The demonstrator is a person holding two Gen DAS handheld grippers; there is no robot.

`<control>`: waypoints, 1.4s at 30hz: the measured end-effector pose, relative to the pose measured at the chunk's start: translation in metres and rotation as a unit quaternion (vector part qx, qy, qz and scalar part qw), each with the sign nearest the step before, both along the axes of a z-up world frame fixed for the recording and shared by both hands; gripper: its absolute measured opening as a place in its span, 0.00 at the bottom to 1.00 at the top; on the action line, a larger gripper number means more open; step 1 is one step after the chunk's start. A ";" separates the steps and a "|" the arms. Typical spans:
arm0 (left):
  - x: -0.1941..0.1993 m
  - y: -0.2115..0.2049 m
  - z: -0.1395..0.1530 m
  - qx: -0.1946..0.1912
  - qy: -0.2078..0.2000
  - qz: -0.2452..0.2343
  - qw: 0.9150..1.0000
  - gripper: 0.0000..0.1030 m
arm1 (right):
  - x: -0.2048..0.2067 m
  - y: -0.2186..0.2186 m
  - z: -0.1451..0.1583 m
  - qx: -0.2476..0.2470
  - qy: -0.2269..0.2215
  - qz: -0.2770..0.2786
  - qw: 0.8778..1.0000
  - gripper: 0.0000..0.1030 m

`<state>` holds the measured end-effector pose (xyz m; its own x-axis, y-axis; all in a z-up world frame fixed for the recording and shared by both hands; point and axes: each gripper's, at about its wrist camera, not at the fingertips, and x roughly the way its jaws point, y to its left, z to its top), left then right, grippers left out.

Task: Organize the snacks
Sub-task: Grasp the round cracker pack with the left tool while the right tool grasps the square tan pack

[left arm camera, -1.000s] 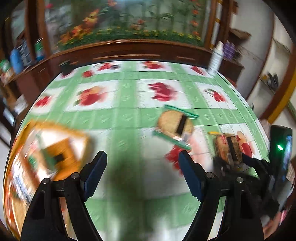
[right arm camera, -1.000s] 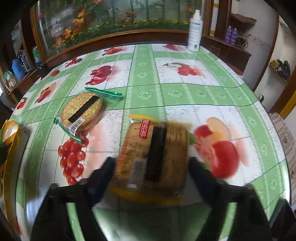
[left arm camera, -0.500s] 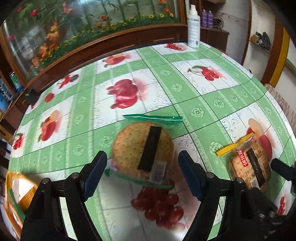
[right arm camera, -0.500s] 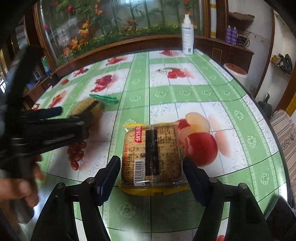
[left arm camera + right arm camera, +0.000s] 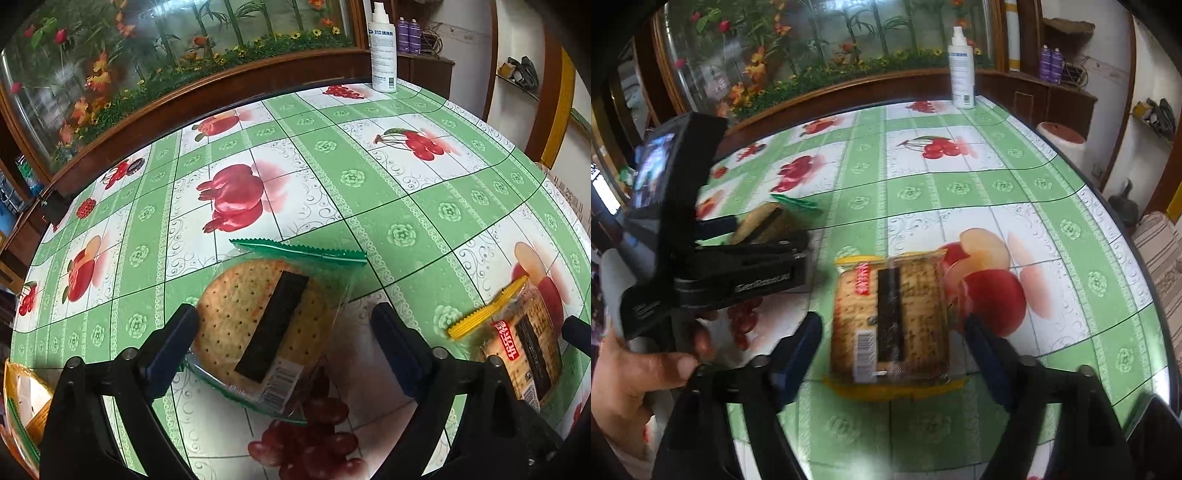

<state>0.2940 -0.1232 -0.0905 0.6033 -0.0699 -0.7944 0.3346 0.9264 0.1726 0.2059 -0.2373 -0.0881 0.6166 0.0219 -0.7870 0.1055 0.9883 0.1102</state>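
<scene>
Both grippers spread wide, gripping nothing: left gripper [image 5: 282, 319] straddles the round green-wrapped cracker pack [image 5: 264, 319] at lower centre, right gripper [image 5: 894, 334] brackets the square yellow-wrapped cracker pack [image 5: 890, 325], each seemingly lined up for pickup.

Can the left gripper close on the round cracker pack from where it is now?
Probably yes. The left gripper is open with the round cracker pack lying flat between its fingers, and nothing sits between them. The square cracker pack lies off to the right, clear of it.
</scene>
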 end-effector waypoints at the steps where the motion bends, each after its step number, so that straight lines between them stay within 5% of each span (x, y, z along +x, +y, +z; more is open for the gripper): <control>1: 0.001 0.000 0.000 0.000 0.000 -0.002 1.000 0.96 | 0.003 0.001 -0.002 -0.005 0.005 -0.001 1.000 0.87; 8: 0.011 0.001 0.000 0.007 0.014 -0.029 0.999 1.00 | 0.014 0.014 -0.019 -0.045 0.037 0.007 0.998 0.92; 15: 0.004 -0.004 0.002 0.059 -0.030 -0.087 0.994 1.00 | 0.014 0.015 -0.023 -0.056 0.038 0.011 0.998 1.00; 28: 0.014 0.027 -0.007 -0.054 0.052 -0.063 0.995 0.99 | 0.012 0.017 -0.022 -0.059 0.035 0.016 0.998 0.99; 29: 0.012 0.028 -0.007 -0.060 0.052 -0.063 0.995 0.96 | 0.012 0.017 -0.022 -0.059 0.034 0.017 0.998 0.97; 31: 0.006 0.026 -0.004 -0.065 0.046 -0.072 0.994 0.74 | 0.011 0.018 -0.020 -0.059 0.029 0.019 0.998 0.88; 33: 0.000 0.020 -0.001 -0.052 0.044 -0.074 0.995 0.73 | 0.010 0.018 -0.016 -0.059 0.022 0.019 0.998 0.68; 42: -0.021 0.025 0.000 -0.069 0.039 -0.049 0.996 0.72 | 0.007 0.014 -0.012 -0.038 0.013 0.020 0.999 0.68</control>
